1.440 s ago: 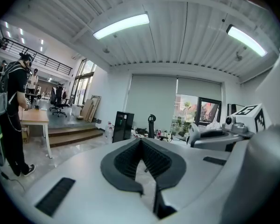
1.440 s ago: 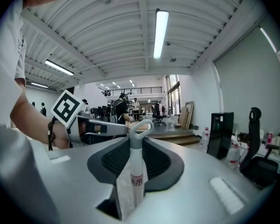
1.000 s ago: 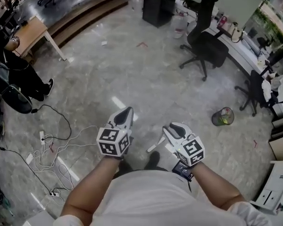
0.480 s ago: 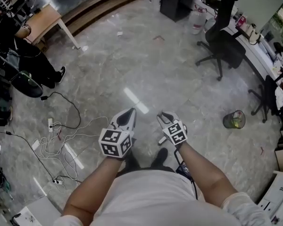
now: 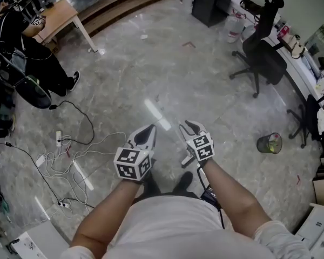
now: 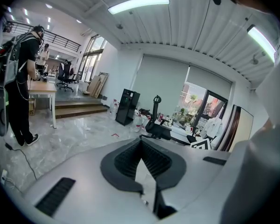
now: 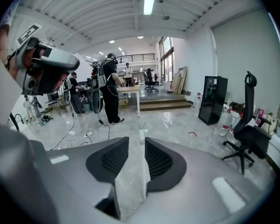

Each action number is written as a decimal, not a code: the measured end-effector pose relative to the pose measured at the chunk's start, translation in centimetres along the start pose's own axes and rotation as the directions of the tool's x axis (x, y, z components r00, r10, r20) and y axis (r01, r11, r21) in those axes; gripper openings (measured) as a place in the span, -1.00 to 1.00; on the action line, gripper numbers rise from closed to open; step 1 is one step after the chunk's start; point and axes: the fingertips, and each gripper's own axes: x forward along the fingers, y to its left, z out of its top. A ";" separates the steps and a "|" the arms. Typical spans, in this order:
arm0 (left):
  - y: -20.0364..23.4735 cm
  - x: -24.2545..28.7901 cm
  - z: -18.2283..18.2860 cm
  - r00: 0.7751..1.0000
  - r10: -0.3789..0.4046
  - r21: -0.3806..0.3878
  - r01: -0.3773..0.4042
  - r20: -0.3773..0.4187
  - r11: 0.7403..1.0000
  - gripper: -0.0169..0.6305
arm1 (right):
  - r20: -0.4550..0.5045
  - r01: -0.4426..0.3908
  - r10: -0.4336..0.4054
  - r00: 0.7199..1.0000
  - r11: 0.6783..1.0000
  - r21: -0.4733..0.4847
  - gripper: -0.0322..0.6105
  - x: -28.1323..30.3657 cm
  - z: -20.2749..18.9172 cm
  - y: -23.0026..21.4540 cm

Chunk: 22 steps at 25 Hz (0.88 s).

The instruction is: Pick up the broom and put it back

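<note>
Grey-veined marble floor (image 5: 151, 69), black office chair (image 5: 264, 61), white-and-black left gripper (image 5: 149, 128)

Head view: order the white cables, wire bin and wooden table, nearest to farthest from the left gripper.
1. White cables, on the floor just left of the left gripper.
2. Wire bin, far right.
3. Wooden table, top left corner.

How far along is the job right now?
Nothing looks done. The right gripper has just been opening, nothing between its jaws; the left gripper is shut, empty. A white stick showing under the right gripper may be the broom's handle. Gripping, lifting, returning remain.
</note>
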 end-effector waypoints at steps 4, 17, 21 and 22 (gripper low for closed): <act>-0.1 -0.1 0.7 1.000 -0.001 0.002 0.001 0.011 1.000 -0.93 | 0.064 -0.007 0.007 0.998 1.000 0.006 -0.63 -1.2 3.2 0.8; -2.4 -1.9 3.9 0.993 -0.011 0.023 0.008 0.119 1.000 -0.93 | 0.333 -0.056 0.053 0.941 0.998 -0.001 -0.89 -10.9 15.7 6.4; -4.0 -3.0 6.1 0.984 -0.022 0.040 0.015 0.175 0.999 -0.93 | 0.391 -0.075 0.077 0.917 0.997 -0.021 -0.89 -14.1 18.6 7.9; -4.4 -3.3 6.5 0.982 -0.025 0.050 0.016 0.185 0.999 -0.93 | 0.400 -0.077 0.079 0.913 0.997 -0.022 -0.89 -14.7 19.1 8.2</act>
